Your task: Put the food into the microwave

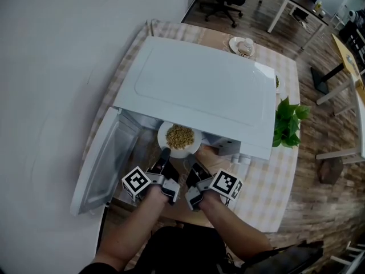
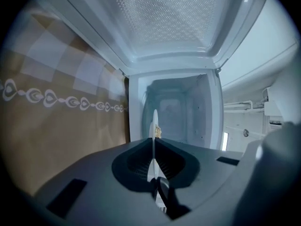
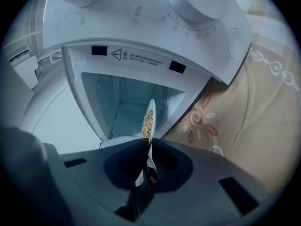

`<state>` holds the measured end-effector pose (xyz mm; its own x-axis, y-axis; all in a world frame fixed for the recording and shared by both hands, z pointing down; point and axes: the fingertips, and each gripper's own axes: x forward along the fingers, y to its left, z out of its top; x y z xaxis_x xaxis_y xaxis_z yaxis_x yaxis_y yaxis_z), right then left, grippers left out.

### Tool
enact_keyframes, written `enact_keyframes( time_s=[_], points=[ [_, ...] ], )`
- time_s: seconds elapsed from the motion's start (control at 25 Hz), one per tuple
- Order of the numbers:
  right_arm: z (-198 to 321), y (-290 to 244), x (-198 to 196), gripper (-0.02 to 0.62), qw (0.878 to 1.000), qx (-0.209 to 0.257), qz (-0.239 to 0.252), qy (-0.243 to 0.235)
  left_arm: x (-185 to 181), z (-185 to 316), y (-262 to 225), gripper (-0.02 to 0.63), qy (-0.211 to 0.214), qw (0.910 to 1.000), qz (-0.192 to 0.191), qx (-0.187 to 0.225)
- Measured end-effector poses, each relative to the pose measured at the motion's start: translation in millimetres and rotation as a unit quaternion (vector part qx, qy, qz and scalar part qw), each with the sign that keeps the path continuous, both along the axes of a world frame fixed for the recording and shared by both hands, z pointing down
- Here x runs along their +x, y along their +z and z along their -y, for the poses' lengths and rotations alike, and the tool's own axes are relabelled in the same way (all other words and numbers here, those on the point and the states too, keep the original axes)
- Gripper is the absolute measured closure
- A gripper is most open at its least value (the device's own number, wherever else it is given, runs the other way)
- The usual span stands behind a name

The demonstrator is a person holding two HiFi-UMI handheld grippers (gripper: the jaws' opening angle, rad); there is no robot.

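hand-held grippers (image 1: pixel 165 152) (image 1: pixel 189 162) clamped, plate (image 1: pixel 162 136) rim between

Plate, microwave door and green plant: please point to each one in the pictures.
plate (image 1: pixel 162 135): head view, on its white left rim.
microwave door (image 1: pixel 105 161): head view, middle of the open door panel.
green plant (image 1: pixel 287 121): head view, on its middle leaves.

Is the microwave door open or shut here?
Open. The door hangs swung out left of the microwave, and both gripper views look into the cavity past the plate of food.
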<state>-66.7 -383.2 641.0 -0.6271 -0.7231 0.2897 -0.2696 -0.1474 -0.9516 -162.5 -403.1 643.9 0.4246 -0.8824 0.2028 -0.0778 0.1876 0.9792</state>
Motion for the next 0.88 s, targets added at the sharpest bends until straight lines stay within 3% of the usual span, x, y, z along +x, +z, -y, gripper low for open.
enact_keyframes(
  time_s=[0.6, 0.76, 0.88],
  points=[
    [20.0, 17.8, 0.3, 0.572, 0.998, -0.011, 0.004, 0.060, -0.3, 20.4, 21.1, 0.583, 0.018, 0.9996, 0.013, -0.016],
    [27.6, 16.8, 6.1, 0.574, 0.997, -0.004, 0.007, 0.081, 5.6, 28.6, 16.0, 0.579, 0.029, 0.9995, 0.005, 0.008],
    [31.5, 17.2, 9.0, 0.575, 0.996, -0.004, 0.007, 0.093, 7.5, 29.2, 11.7, 0.557, 0.033, 0.9990, 0.020, 0.023]
  ],
)
